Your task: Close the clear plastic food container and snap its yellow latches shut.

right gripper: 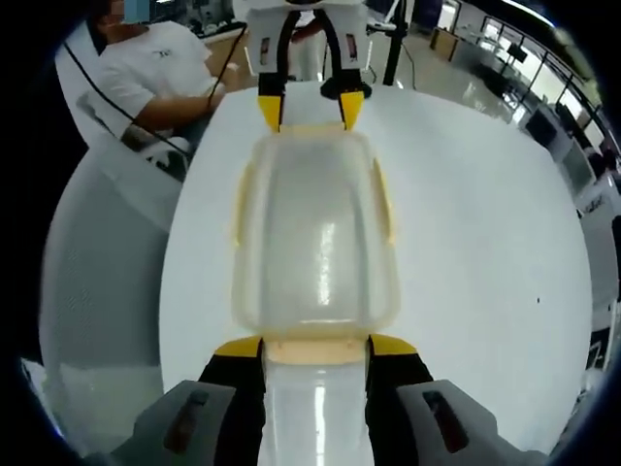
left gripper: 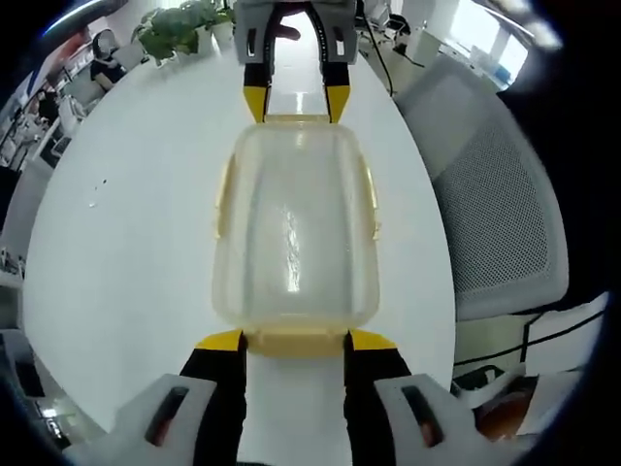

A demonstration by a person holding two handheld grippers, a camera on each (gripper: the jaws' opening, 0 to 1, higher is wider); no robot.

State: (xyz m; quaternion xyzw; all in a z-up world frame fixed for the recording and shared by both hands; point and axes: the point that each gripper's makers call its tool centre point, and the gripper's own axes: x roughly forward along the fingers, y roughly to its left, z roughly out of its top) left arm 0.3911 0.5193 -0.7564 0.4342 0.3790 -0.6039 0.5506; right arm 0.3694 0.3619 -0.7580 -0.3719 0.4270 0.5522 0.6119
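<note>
The clear container (left gripper: 294, 233) sits lid-down on the white table (left gripper: 126, 243), the left gripper (left gripper: 295, 342) and right gripper (right gripper: 315, 348) at opposite ends, jaws spread across each end latch, probably to press them shut.

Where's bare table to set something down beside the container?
Bare white table runs along both long sides of the container, out to the table edge. Both short ends are crowded: left tool at one, right tool at the other.

Clear container (left gripper: 294, 233), yellow latches (left gripper: 295, 342), white table (left gripper: 136, 243)
</note>
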